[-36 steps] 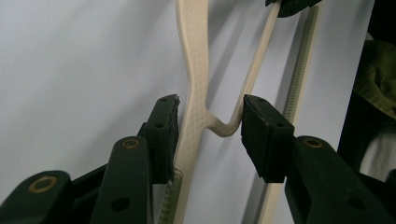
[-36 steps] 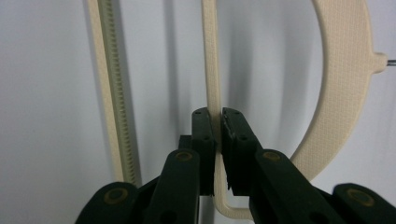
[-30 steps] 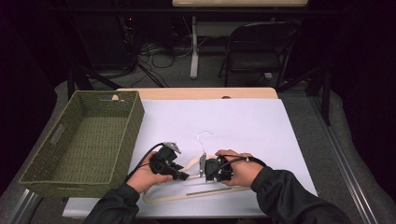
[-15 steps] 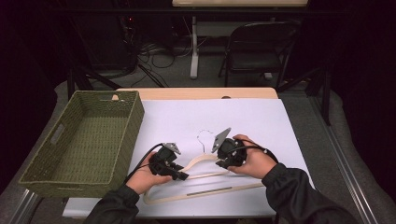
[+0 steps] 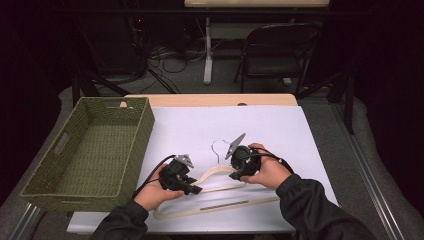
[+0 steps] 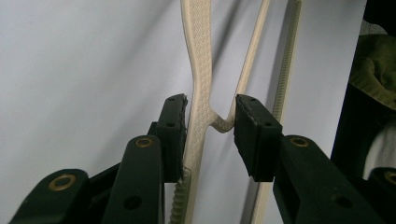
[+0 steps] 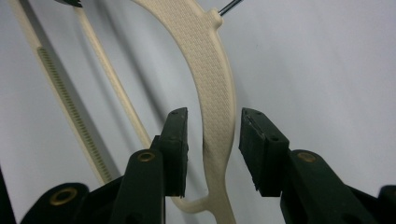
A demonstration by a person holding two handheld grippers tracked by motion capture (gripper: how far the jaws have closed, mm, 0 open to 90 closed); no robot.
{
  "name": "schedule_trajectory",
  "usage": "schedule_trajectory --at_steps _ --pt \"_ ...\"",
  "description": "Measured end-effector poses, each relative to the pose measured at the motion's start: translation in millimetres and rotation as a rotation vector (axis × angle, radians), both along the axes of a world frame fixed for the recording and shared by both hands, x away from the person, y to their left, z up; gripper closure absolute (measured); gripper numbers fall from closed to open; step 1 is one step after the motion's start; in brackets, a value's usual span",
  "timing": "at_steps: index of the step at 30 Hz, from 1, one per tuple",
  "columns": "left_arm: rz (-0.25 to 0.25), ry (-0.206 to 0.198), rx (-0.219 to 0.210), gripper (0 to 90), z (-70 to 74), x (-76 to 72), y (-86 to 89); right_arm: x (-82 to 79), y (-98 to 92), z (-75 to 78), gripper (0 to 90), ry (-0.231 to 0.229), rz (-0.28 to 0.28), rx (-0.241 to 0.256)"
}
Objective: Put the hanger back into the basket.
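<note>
moved: right gripper (image 5: pixel 239 169) now further right along hanger (image 5: pixel 215 175)
jaws: both parted, astride hanger arms; left gripper (image 5: pixel 186 184) touching

One hanger (image 5: pixel 215 192) — one basket (image 5: pixel 90 145) — two grippers (image 5: pixel 182 179)

High view overhead; gripper views close, sharing hanger (image 5: pixel 218 174).

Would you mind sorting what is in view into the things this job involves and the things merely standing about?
In the job:
- cream hanger, lying on the white table cover
- left gripper, jaws open either side of one hanger arm
- right gripper, jaws open around the other arm

Standing about:
- green woven basket, left of the hanger
- folding chair behind the table
</note>
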State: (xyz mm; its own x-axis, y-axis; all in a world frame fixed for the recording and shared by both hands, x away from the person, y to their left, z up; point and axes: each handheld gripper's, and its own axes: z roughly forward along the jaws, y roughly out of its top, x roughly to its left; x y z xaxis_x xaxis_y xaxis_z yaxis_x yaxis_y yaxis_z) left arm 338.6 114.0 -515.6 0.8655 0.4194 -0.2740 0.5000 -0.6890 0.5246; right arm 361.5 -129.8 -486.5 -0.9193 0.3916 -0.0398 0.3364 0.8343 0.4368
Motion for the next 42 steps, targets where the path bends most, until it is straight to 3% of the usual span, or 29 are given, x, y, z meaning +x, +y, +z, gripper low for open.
schedule_trajectory --at_steps 4,5,16,19,30,35,42 --pt "-0.001 -0.007 0.008 64.3 0.3 -1.5 -0.3 -0.1 4.2 -4.1 70.0 -0.001 0.007 -0.005" --pt "-0.003 -0.003 0.004 64.4 0.2 -2.0 -0.3 -1.8 5.7 -5.4 74.6 -0.029 0.009 -0.009" --pt "-0.016 -0.025 0.014 66.5 9.8 -9.8 -0.7 -9.4 4.0 3.4 75.5 -0.06 0.011 0.01" --pt "-0.02 -0.042 0.014 70.8 17.6 -13.7 0.3 -14.7 2.6 11.4 75.1 -0.106 0.015 0.03" --pt "-0.014 -0.083 0.011 76.4 32.2 -21.6 2.9 -22.0 3.7 24.9 74.0 -0.195 0.03 0.047" --pt "-0.01 -0.07 0.009 74.4 26.7 -23.3 2.8 -27.0 6.6 23.8 74.3 -0.249 0.062 0.03" --pt "0.006 -0.018 -0.014 72.6 20.6 -17.1 2.9 -28.4 6.7 22.4 74.9 -0.26 0.068 0.023"
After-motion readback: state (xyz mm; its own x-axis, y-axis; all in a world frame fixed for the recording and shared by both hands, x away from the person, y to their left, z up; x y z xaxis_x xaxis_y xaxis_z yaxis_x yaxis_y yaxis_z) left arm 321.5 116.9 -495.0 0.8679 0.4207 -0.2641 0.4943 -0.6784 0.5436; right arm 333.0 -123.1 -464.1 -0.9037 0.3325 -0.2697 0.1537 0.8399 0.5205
